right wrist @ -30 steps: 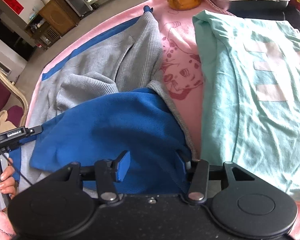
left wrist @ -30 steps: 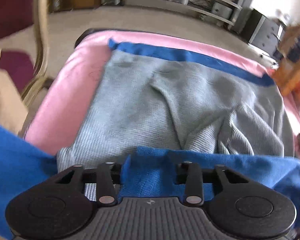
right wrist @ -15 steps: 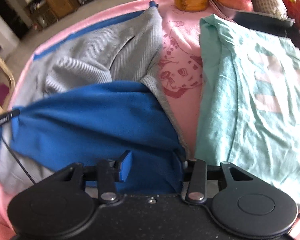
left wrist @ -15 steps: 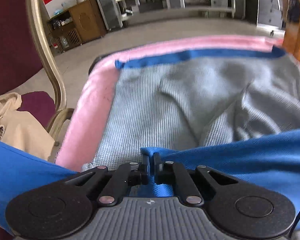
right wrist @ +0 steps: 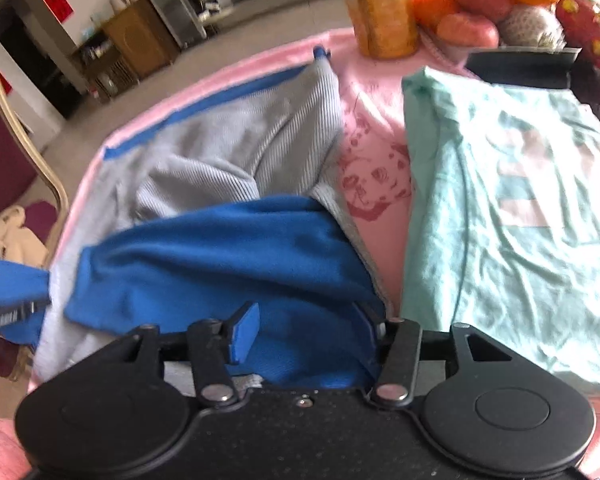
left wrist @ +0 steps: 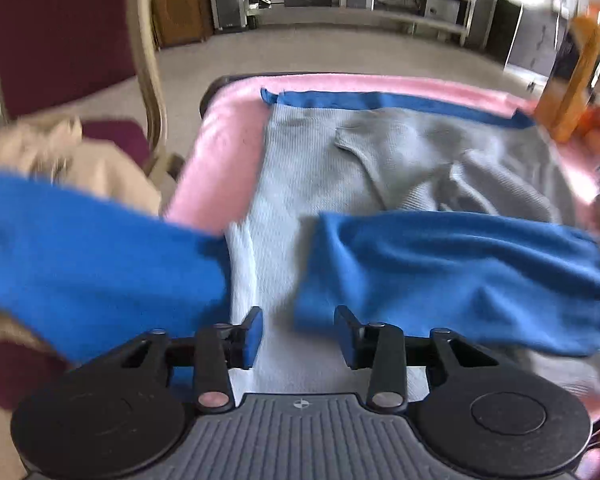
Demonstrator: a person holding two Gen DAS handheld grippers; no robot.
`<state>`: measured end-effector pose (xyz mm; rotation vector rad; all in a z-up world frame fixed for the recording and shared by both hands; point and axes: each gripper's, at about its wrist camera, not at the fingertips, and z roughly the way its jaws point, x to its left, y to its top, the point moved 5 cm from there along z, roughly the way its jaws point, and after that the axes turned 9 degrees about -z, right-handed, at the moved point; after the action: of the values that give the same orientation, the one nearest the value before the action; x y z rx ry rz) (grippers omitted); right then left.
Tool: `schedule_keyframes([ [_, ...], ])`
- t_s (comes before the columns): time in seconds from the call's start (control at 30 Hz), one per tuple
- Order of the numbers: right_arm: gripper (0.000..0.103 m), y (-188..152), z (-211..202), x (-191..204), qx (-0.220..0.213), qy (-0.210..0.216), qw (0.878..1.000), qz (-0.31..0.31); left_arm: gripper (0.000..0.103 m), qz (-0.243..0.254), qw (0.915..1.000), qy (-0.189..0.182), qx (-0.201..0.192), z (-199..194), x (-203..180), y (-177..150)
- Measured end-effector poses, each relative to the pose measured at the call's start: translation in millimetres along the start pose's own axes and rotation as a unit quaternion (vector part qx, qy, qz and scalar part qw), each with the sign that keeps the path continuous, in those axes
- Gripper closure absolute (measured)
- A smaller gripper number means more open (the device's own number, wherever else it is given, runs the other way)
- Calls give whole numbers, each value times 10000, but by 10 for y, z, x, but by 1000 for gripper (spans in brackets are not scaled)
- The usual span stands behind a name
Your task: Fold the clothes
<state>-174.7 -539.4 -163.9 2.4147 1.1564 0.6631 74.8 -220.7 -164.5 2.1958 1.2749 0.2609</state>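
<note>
The left claw (left wrist: 298,332) is opening over the grey-and-blue garment (left wrist: 380,172) — jaws apart, nothing pinched, only pale ribbed cloth showing in the gap between the blue pads. That garment lies across the pink-covered table (left wrist: 220,160), its grey ribbed side up, a blue band running along the far edge. A blue panel (left wrist: 452,276) is folded over the near part, lying to the right of the left claw, and another blue stretch (left wrist: 100,264) hangs off to the left past the table edge.

Over on the right wrist view, the right claw (right wrist: 312,332) is opening too, and here the blue cloth (right wrist: 220,264) bunches between its fingers; whether the pads actually press on it — cannot tell, the right-hand pad is buried in the fabric.

Just beside the garment, across a strip of printed pink cover, a mint-green T-shirt (right wrist: 512,208) lies flat. At the far end of the table stand an orange bottle (right wrist: 384,12) and a tray of fruit (right wrist: 508,4). Off the table's left side, a maroon chair (left wrist: 60,40) with a gold frame carries a beige cloth (left wrist: 60,160).
</note>
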Motion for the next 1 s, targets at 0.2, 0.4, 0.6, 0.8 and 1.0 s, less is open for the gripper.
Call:
schedule_keyframes([
  [0.2, 74, -14, 37, 20, -26, -138, 9999, -75, 89, -1159, 9910, -640, 177, 268, 117, 27],
  [0.4, 75, -70, 226, 156, 260, -93, 9987, -424, 89, -545, 9935, -990, 111, 413, -223, 17],
  [0.6, 75, -125, 405, 268, 513, -161, 9956, -770, 82, 22, 9980, -495, 385, 613, -294, -113],
  [0.8, 79, -255, 430, 233, 768, -623, 9886, -1134, 85, -62, 9989, -204, 415, 529, -162, -154],
  [1.0, 82, -334, 239, 88, 674, -532, 9940, -676, 87, -376, 9981, 125, 475, 347, 66, -253],
])
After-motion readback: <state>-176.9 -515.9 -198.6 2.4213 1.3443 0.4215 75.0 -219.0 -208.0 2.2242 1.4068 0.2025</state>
